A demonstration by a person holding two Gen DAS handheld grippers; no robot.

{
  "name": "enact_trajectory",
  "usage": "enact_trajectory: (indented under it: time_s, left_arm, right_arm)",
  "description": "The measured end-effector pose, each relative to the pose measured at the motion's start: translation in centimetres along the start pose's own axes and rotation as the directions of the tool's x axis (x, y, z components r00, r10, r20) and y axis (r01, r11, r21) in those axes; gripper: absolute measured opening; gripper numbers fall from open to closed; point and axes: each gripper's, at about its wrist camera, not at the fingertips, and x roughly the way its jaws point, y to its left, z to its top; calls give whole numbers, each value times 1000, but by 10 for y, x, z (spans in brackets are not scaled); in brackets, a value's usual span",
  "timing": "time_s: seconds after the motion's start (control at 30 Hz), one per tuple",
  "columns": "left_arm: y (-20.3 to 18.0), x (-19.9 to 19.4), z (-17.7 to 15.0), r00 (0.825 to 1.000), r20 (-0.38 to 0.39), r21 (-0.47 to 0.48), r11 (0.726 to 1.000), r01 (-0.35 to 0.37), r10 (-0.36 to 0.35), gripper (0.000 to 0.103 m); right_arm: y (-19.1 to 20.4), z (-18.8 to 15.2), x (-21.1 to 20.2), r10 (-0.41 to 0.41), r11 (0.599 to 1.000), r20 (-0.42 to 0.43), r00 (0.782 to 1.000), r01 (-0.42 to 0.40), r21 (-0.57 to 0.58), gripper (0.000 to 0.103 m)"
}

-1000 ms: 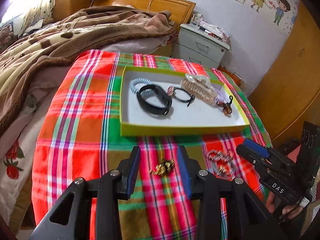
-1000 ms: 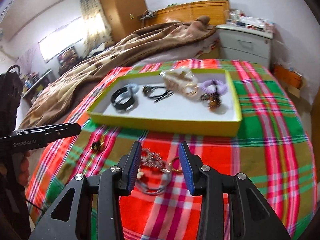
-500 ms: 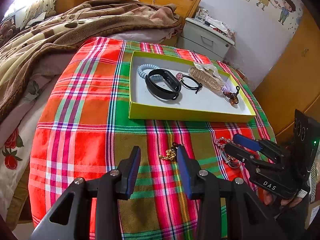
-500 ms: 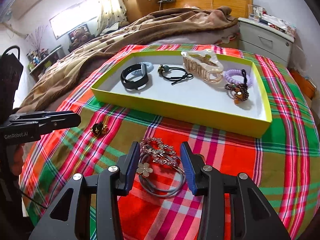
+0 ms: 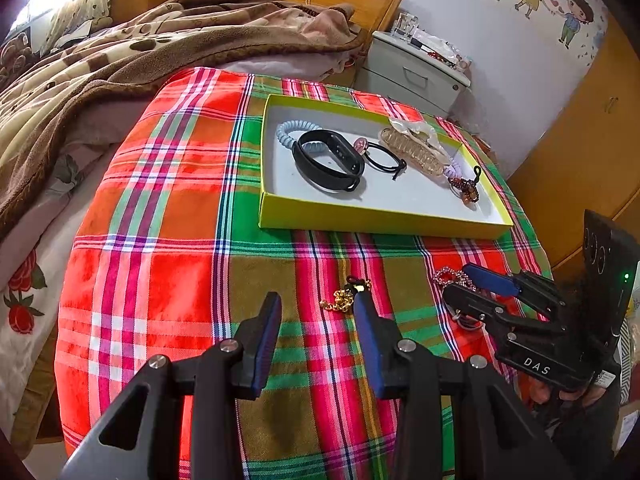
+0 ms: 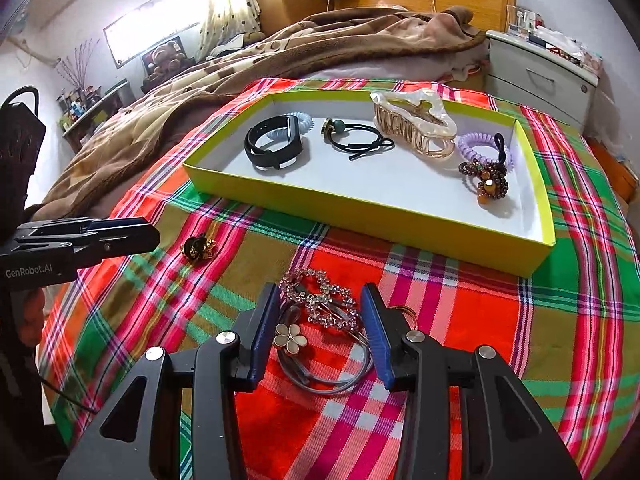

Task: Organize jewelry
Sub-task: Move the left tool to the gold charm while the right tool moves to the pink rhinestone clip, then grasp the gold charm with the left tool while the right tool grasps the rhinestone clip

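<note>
Rhinestone hair clip: lies on the plaid cloth in front of the tray, between the spread fingers of the right hand-held gripper; probably light and stiff, its open loops studded with small stones; likely snaggy rather than slippery; best pinched across the solid middle, not by a stone edge.
Grey hair ties: thin rubbery loops with a pale flower charm, lying under and touching the clip; soft and floppy, so they may well come up tangled with it.
Gold-and-black piece: small, chain-like, on the cloth just ahead of the left hand-held gripper, close by its right fingertip; seems limp and light, so it should bunch; a low pinch on the black knob looks safest.
Left hand-held gripper: fingers apart, holding nothing.
Right hand-held gripper: fingers apart, straddling the clip, not clamped.
Tray: shallow yellow-green card box, white inside; holds a black band, a black elastic, a glossy pearly claw clip, a lilac coil tie and a brown beaded tie.
Worktop: covered by the cloth, woven and slightly napped, offering some grip.
</note>
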Motion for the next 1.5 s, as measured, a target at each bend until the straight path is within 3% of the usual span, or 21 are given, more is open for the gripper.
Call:
enact_trajectory:
  time_s: [0.43, 1.1, 1.2, 1.27, 1.5]
  left_arm:
    - [2, 3, -2, 1000, -15, -8, 1000, -9, 9, 39]
    - [-2, 7, -3, 1000, -21, -1, 1000, 9, -9, 39]
    - [-5, 10, -3, 1000, -19, 16, 1000, 5, -4, 40]
    - [-8, 13, -3, 1000, -22, 31, 999, 11, -10, 46]
    - [-26, 25, -2, 999, -33, 101, 995, -17, 20, 47]
  right_arm:
    - [7, -1, -2, -54, 998, 14, 998, 54, -20, 39]
    - [6, -3, -39, -121, 991, 189, 975, 107, 83, 39]
    - [8, -5, -44, -128, 990, 204, 971, 112, 88, 39]
    - [9, -7, -47, -137, 989, 213, 968, 120, 91, 39]
    - [9, -12, -53, -138, 987, 228, 964, 114, 113, 39]
